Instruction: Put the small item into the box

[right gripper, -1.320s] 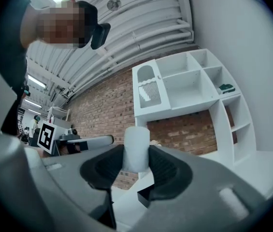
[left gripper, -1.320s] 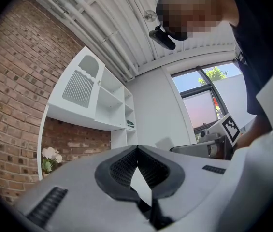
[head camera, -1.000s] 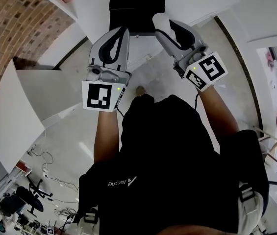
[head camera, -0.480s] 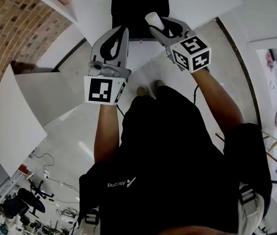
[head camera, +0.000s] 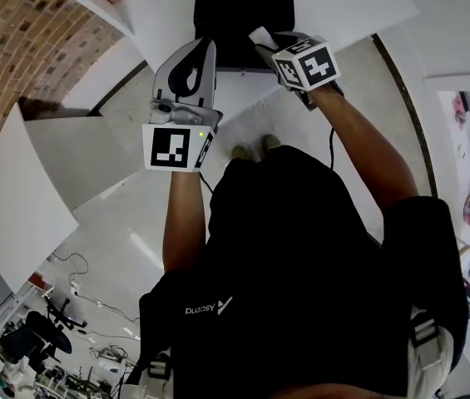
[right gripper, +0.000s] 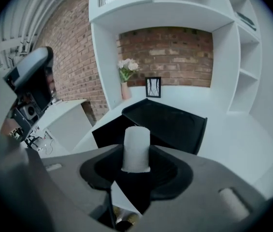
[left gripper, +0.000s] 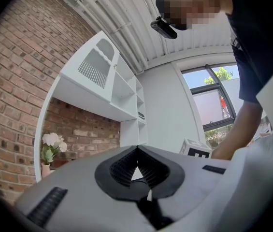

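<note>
A small white cylinder [right gripper: 136, 149] stands upright between the jaws of my right gripper [right gripper: 136, 164], which is shut on it. In the head view that gripper [head camera: 265, 41] is over the near right edge of the black open box [head camera: 243, 19], and the cylinder [head camera: 260, 36] pokes out of its tip. In the right gripper view the box [right gripper: 170, 122] lies just ahead and below on the white table. My left gripper [head camera: 204, 46] hovers at the box's near left corner, jaws shut [left gripper: 137, 148] with nothing between them.
The box rests on a white table [head camera: 160, 15] set in a white shelf unit against a brick wall. A vase of flowers [right gripper: 126, 79] and a small picture frame [right gripper: 153, 87] stand behind the box. A white side cabinet [head camera: 18, 189] is at the left.
My right gripper has carried the cylinder left and forward to the box's edge and has turned its marker cube upward. The left gripper has barely moved.
</note>
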Action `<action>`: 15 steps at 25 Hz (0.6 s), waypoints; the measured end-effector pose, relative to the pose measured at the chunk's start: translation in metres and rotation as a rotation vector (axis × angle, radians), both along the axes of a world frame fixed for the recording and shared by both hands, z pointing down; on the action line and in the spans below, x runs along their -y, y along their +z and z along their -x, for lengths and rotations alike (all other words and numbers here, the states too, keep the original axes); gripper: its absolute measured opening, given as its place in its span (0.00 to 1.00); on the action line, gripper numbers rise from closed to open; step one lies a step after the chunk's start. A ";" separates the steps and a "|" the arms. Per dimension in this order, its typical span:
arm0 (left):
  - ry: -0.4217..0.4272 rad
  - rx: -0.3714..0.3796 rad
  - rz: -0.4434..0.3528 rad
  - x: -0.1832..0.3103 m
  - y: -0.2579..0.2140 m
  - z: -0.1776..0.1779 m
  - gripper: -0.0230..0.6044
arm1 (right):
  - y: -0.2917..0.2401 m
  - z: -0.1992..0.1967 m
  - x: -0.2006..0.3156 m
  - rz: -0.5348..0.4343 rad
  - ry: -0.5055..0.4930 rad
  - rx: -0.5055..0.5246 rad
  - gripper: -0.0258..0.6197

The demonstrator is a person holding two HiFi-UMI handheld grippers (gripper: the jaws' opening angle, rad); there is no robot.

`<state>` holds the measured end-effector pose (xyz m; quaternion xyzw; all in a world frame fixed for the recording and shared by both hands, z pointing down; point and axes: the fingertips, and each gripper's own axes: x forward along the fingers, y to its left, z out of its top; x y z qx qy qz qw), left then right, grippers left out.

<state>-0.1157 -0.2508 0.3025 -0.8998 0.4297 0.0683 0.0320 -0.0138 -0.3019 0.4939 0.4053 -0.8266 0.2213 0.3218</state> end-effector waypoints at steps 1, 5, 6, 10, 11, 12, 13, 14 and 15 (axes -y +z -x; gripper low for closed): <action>-0.001 -0.001 0.003 0.001 0.001 0.000 0.03 | 0.006 0.000 0.002 0.019 -0.006 -0.019 0.30; -0.008 -0.006 0.016 0.004 0.007 0.005 0.03 | 0.029 -0.002 0.009 0.097 -0.011 -0.114 0.30; -0.011 -0.007 0.017 0.005 0.008 0.007 0.03 | 0.034 -0.003 0.011 0.114 -0.011 -0.133 0.30; -0.016 -0.006 0.032 0.008 0.015 0.012 0.03 | 0.054 -0.005 0.017 0.183 -0.012 -0.188 0.30; -0.015 -0.005 0.036 0.009 0.017 0.013 0.03 | 0.057 -0.005 0.018 0.195 -0.013 -0.201 0.30; -0.014 -0.007 0.038 0.010 0.017 0.014 0.03 | 0.059 -0.006 0.019 0.202 -0.014 -0.215 0.30; -0.015 -0.008 0.041 0.011 0.018 0.015 0.03 | 0.060 -0.006 0.021 0.203 -0.016 -0.230 0.30; -0.016 -0.005 0.047 0.012 0.019 0.016 0.03 | 0.061 -0.006 0.022 0.202 -0.019 -0.246 0.30; -0.018 -0.001 0.053 0.013 0.021 0.017 0.03 | 0.061 -0.005 0.023 0.199 -0.023 -0.262 0.30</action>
